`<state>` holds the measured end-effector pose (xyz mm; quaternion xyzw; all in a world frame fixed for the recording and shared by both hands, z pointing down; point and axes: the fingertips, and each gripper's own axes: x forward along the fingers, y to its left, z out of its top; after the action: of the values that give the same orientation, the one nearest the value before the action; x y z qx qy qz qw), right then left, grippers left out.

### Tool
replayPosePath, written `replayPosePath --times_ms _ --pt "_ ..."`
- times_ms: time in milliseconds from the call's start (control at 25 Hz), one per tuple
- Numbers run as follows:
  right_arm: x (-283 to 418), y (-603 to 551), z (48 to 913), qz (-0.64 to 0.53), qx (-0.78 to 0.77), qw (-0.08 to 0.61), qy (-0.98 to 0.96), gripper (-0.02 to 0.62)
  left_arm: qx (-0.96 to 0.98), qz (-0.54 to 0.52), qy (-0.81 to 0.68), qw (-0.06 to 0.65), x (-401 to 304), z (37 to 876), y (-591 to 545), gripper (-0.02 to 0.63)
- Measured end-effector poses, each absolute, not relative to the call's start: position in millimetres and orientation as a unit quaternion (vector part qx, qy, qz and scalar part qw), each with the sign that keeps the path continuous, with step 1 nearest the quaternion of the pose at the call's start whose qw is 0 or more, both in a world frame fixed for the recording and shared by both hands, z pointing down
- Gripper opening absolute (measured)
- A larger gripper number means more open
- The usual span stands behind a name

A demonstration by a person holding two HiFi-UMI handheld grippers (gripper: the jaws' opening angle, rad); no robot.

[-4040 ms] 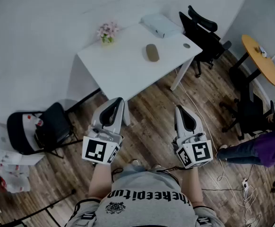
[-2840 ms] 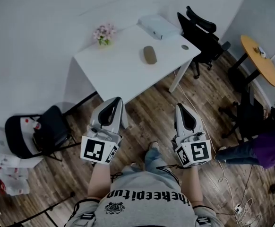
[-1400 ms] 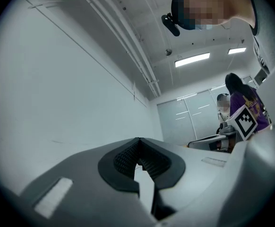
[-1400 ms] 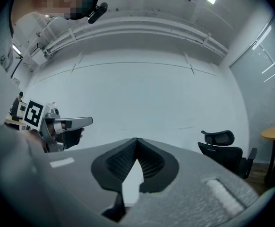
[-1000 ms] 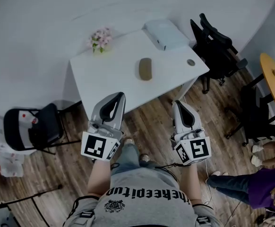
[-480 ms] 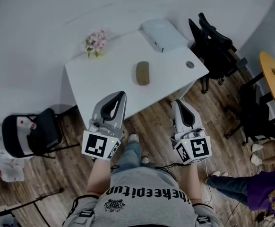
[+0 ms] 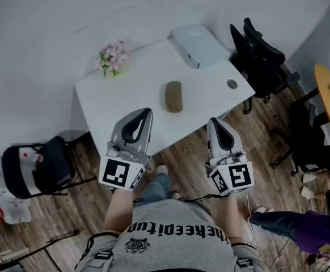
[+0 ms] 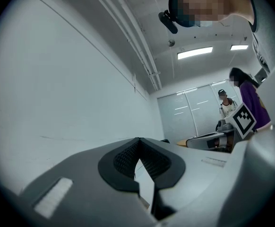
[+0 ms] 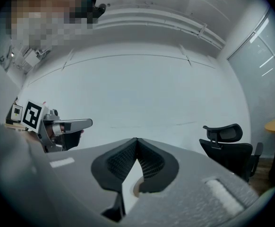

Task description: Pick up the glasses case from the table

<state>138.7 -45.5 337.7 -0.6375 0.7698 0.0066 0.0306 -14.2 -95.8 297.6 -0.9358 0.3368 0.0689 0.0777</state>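
Observation:
The glasses case point(image 7: 174, 96), an olive-brown oval, lies near the middle of the white table point(image 7: 114, 103) in the head view. My left gripper point(image 7: 146, 111) is shut and empty, its tip over the table's near edge, short and left of the case. My right gripper point(image 7: 212, 120) is also shut and empty, at the table's near edge, short and right of the case. In the left gripper view the left gripper point(image 8: 139, 139) has its tips meeting. The right gripper point(image 9: 136, 139) looks the same in its own view. Neither gripper view shows the case clearly.
On the table stand a pot of pink flowers point(image 7: 113, 57), a white box point(image 7: 199, 44) and a small round object point(image 7: 232, 84). A black office chair point(image 7: 261, 55) stands right of the table, a black chair point(image 7: 51, 163) left. A person in purple point(image 7: 309, 231) sits at lower right.
The table and the case have come nearer in the head view. Both grippers have moved forward to the table's near edge, still shut.

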Motion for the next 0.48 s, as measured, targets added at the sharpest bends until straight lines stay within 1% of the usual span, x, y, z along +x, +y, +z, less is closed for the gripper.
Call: replayPosePath --times_ms 480 --pt "145.2 -110.6 343.7 -0.002 -0.653 0.028 0.757 0.005 -0.941 0.058 0.325 0.068 -7.9 307.4 -164.5 0.015"
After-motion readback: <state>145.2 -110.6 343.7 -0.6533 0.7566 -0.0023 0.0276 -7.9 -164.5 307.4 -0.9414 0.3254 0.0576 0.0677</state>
